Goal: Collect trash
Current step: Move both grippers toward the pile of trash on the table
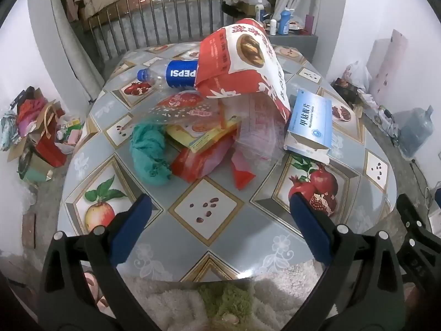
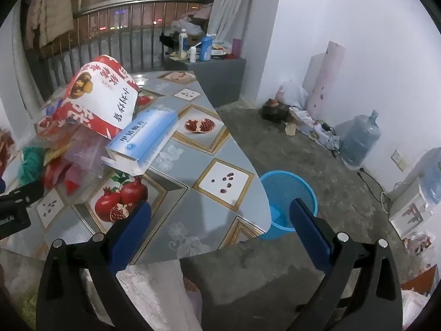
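A heap of trash lies mid-table: a big red-and-white bag (image 1: 248,58), an empty Pepsi bottle (image 1: 171,75) on its side, a crumpled teal cloth (image 1: 150,154), red and clear wrappers (image 1: 201,160), and a blue-and-white medicine box (image 1: 311,121) at the right. My left gripper (image 1: 220,207) hovers open over the table's near part, short of the heap, nothing between its fingers. My right gripper (image 2: 220,212) is open over the table's right edge, empty. The medicine box (image 2: 143,140) lies ahead to its left. A blue wastebasket (image 2: 286,201) stands on the floor beside the table.
The round table (image 1: 242,237) has a fruit-patterned cover. Bags and clutter (image 1: 41,138) sit on the floor at the left. Water jugs (image 2: 361,140) and cables line the right wall. A railing (image 1: 165,16) and a grey cabinet (image 2: 217,74) with bottles stand behind.
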`<state>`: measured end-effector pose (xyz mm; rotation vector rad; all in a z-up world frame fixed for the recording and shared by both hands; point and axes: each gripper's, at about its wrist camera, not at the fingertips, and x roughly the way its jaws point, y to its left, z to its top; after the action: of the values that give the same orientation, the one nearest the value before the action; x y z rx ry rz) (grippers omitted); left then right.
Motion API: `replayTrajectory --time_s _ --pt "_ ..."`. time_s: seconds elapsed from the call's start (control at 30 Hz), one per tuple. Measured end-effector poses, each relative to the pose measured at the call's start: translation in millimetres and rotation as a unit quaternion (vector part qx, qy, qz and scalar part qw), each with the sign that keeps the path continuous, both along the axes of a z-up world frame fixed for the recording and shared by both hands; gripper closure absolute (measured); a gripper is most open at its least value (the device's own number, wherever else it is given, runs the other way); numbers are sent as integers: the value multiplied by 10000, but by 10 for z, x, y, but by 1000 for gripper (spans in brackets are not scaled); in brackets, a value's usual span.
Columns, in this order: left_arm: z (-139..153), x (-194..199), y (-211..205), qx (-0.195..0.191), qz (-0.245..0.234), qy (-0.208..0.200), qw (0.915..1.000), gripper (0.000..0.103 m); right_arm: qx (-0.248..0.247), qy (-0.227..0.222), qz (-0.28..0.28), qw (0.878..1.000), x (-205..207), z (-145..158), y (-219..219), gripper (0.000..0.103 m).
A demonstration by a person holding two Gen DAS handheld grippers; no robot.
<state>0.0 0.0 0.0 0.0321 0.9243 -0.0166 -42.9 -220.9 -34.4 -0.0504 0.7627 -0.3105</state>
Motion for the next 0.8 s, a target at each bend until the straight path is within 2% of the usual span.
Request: replayTrajectory --time_s 0.13,0.17,0.37,0.8 --pt "10 -16 4 5 -2 -20 10000 7 41 19 0 10000 34 0 1 5" --pt "6 -11 -1 32 6 8 10000 7 147 -168 76 9997 -17 5 -26 5" --pt "-29 -16 24 108 -5 10 9999 7 158 -64 40 9998 39 30 67 5" --pt "-8 18 42 285 134 24 9995 7 231 7 376 9990 66 20 65 5"
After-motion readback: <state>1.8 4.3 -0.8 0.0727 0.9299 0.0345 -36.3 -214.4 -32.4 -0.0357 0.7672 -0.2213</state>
